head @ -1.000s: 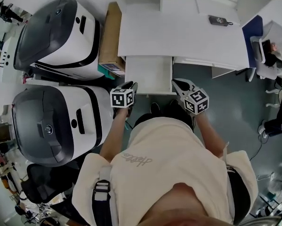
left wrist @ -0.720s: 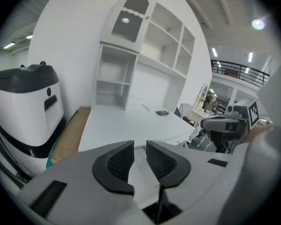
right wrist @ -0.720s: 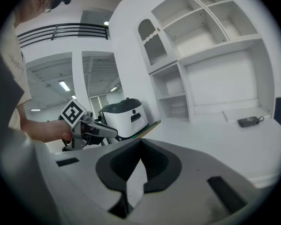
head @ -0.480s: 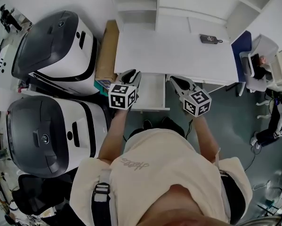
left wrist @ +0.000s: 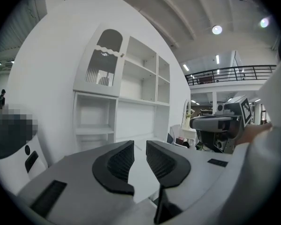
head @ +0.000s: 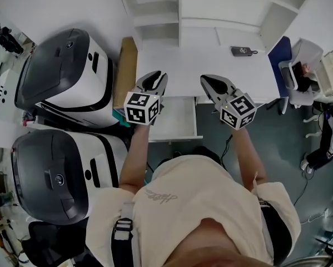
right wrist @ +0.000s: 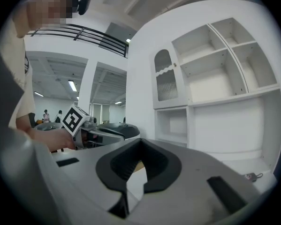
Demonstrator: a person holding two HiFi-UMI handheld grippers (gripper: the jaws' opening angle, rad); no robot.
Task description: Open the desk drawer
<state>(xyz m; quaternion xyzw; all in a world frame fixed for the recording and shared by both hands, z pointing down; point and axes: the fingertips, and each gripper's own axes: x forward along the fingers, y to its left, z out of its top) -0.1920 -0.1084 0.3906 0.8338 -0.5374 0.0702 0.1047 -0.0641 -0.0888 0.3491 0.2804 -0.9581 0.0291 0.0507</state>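
The drawer [head: 174,120] stood pulled out under the desk [head: 194,60], nearest me. In the head view it lay at five o'clock from my left gripper [head: 157,78] and at seven o'clock from my right gripper [head: 210,81], touching neither. My left jaws stood a slit apart, empty. My right jaws met at their tips, empty. Farther off, at one o'clock, a dark device [head: 241,51] lay on the desk before the shelves [head: 155,15].
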